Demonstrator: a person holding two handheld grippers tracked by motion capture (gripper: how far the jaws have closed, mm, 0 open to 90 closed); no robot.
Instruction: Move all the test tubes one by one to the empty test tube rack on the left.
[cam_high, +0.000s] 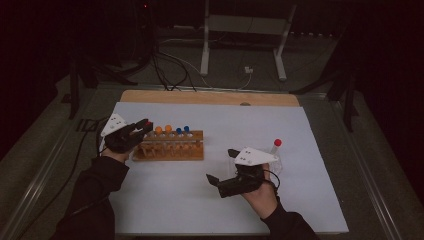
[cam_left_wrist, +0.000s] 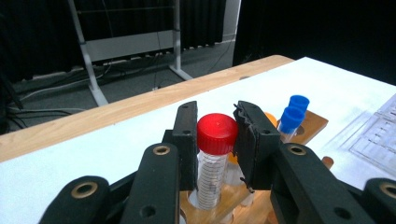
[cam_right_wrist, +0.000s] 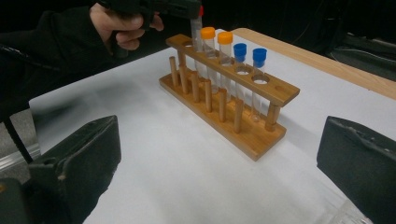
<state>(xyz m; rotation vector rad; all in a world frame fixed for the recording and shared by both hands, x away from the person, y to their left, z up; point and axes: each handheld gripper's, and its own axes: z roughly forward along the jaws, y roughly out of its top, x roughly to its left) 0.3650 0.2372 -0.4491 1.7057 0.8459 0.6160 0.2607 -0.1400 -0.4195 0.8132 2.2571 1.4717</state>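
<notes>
Wooden tube rack on the white table sheet, left of centre; capped tubes upright in its holes. Red-capped tube at the rack's left end, between the left gripper pads. Right gripper well apart, rightward; another red-capped tube just behind it.

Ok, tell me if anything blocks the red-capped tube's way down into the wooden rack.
Nothing visible does. The red-capped clear plastic tube, clamped in the left claw, already has its lower end in the end hole of the wooden rack.

A white-topped table bears a wooden rack.
</notes>
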